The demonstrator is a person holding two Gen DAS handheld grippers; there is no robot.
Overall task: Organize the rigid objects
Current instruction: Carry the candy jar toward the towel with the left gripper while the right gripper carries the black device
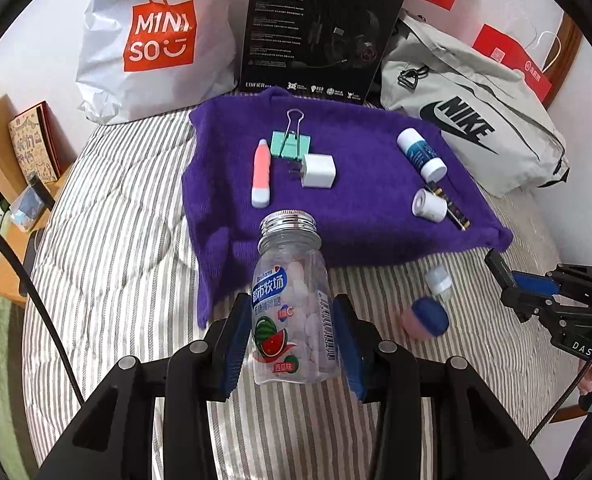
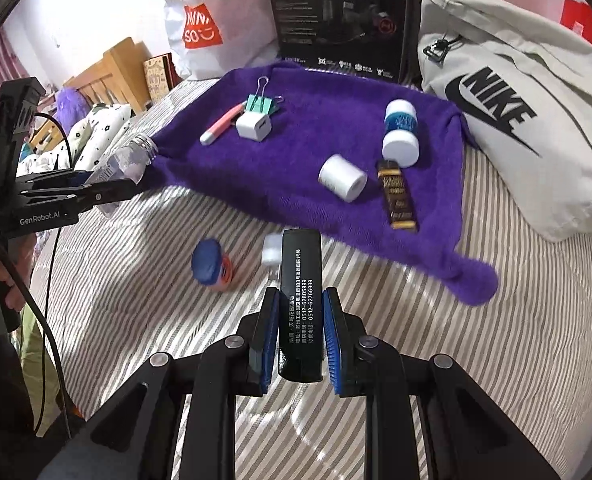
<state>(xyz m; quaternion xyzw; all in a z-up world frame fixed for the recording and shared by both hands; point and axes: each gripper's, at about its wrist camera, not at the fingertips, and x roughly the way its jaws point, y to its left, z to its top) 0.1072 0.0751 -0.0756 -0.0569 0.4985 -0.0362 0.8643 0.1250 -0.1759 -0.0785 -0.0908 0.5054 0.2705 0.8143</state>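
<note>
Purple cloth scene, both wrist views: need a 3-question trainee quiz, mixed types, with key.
1. True or false: the left gripper holds a capped candy bottle.
2. What lies nearest the white charger on the purple cloth? A) green binder clip B) Nike bag C) blue-lidded jar
3. Fill in: the right gripper grips a ____ box with white print.

Key: 1 false, its threaded neck is open; 2 A; 3 black.
</note>
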